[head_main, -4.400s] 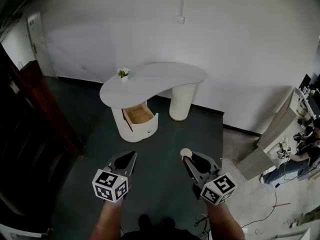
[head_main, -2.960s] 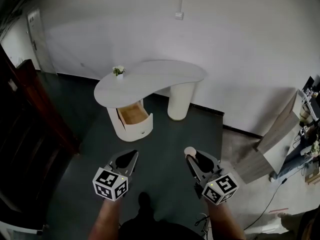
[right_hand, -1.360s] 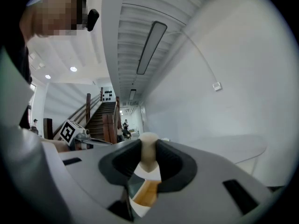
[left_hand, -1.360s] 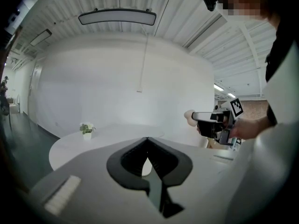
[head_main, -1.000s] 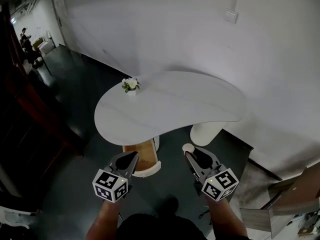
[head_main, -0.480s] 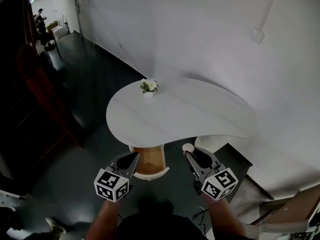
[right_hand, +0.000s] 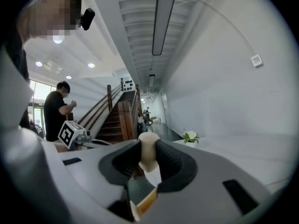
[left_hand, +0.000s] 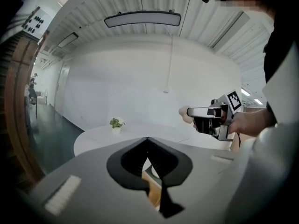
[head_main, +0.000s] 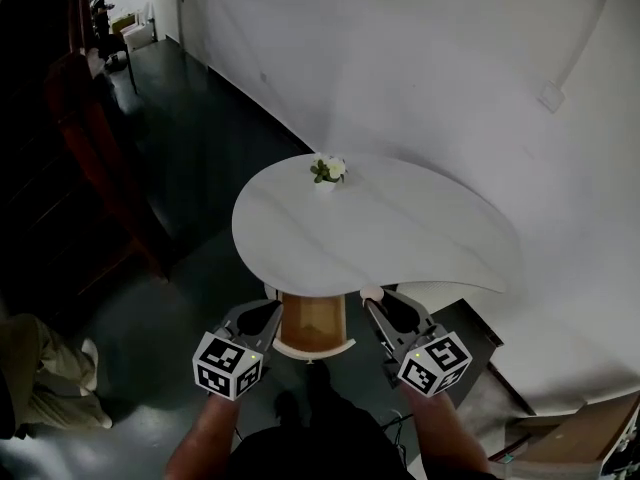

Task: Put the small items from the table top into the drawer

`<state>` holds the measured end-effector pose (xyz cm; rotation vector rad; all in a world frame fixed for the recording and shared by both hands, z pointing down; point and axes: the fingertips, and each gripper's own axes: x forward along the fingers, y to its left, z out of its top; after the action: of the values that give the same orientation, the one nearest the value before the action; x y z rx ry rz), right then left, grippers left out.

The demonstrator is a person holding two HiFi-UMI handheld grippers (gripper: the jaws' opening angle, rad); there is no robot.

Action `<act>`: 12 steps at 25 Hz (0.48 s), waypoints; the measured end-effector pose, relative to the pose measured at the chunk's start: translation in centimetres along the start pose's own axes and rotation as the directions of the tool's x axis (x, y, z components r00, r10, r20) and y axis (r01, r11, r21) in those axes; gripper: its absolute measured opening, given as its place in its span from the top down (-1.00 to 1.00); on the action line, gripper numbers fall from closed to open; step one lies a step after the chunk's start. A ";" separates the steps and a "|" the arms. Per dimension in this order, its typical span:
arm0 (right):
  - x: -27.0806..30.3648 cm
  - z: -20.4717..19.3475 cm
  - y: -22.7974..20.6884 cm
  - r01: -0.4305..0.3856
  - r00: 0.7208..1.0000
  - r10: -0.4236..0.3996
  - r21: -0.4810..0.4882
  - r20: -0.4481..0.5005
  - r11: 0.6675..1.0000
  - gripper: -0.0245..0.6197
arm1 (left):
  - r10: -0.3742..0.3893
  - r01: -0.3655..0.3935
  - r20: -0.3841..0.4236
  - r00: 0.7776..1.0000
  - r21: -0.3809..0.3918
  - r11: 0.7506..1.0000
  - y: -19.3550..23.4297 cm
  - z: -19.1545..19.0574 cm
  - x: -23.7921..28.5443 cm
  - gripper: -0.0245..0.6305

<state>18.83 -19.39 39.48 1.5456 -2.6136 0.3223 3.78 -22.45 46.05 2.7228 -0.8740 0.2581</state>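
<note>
The white kidney-shaped table (head_main: 400,233) stands just ahead, with a small flower pot (head_main: 327,170) at its far edge. Under its near edge an open drawer (head_main: 315,349) shows a wooden inside. My right gripper (head_main: 372,299) is shut on a small cream peg-like item (head_main: 372,293), held at the table's near edge, right of the drawer. That item (right_hand: 148,153) sits upright between the jaws in the right gripper view. My left gripper (head_main: 272,307) hovers left of the drawer. Its jaws (left_hand: 147,139) meet at the tips with nothing between them.
A dark wooden staircase (head_main: 90,118) runs along the left. One person's legs (head_main: 40,368) show at the lower left, and another person (right_hand: 58,108) stands by the stairs. A white wall lies behind the table. A wooden cabinet (head_main: 590,438) sits at the lower right.
The table and open drawer have come much closer, and the drawer now lies between the two grippers. The grip on the cream item is unchanged. The left jaws stay together.
</note>
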 end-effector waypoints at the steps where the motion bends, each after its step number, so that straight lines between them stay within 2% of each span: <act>1: 0.6 -0.2 -0.1 -0.011 1.000 0.011 -0.001 -0.007 1.000 0.63 | 0.005 -0.005 -0.001 1.000 0.001 1.000 0.3 0.0 0.3 0.91; 8: 5.4 -3.1 -2.0 -0.082 0.993 0.082 0.005 -0.081 0.997 0.63 | 0.070 -0.071 -0.020 0.997 -0.031 0.997 3.6 -0.7 2.6 0.91; 12: 8.0 -5.1 -2.0 -0.122 0.985 0.124 0.020 -0.119 0.992 0.63 | 0.083 -0.084 -0.039 0.996 -0.041 0.996 4.9 -1.7 4.1 0.91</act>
<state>16.54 -26.04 46.18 1.3262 -2.6230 0.4273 3.99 -27.98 49.67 2.6370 -0.9730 0.3029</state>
